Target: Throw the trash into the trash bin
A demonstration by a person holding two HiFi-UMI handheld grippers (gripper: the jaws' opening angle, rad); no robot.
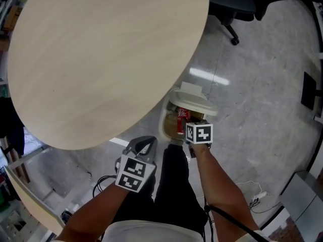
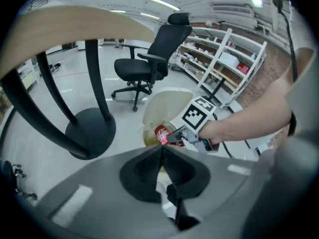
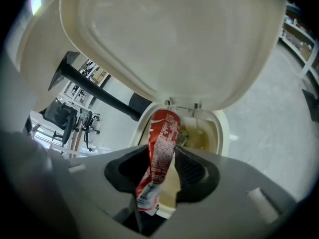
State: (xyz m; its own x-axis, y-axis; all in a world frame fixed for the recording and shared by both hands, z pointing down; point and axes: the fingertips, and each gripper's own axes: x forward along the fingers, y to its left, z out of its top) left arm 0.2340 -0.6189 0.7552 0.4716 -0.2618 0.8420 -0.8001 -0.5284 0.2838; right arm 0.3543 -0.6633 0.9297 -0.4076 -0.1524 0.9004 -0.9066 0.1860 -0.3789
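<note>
While the bin (image 3: 224,131) lid (image 3: 169,39) stands raised,
right gripper (image 3: 167,151): clamped on crushed red can (image 3: 160,166), over bin opening
left gripper (image 2: 160,150): jaws pressed together, left of bin

The can (image 3: 160,158) is red with white print, crushed flat and creased. It stands lengthwise between the jaws of the right claw (image 3: 166,151), which pinch its lower half, and its top pokes out past the tips. Just beyond the tips sits the cream bin (image 3: 223,128), its lid (image 3: 174,39) swung up and yellowish litter (image 3: 199,138) inside.
</note>
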